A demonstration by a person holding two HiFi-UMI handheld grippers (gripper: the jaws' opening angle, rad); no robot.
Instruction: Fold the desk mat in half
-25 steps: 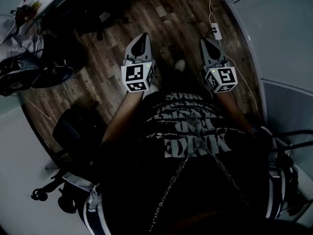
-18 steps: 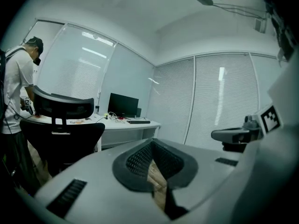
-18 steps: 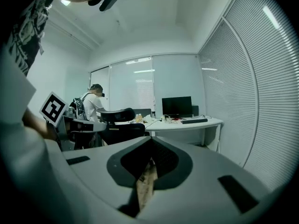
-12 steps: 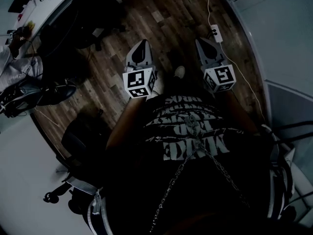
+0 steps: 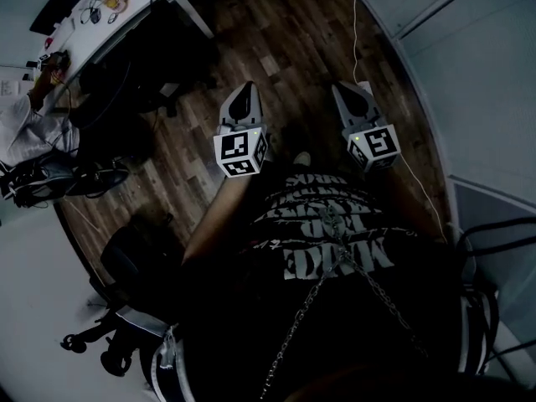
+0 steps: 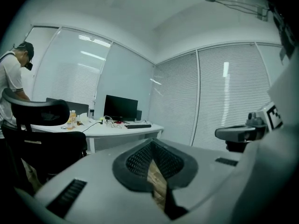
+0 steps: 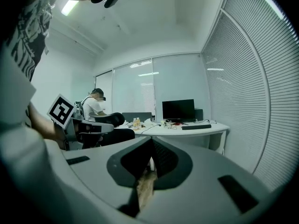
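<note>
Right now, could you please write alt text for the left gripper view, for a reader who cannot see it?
The left tongs are shut and empty in the foreground. Beyond them stand a desk with a monitor, a chair and a person at left; the right tongs show at right.
</note>
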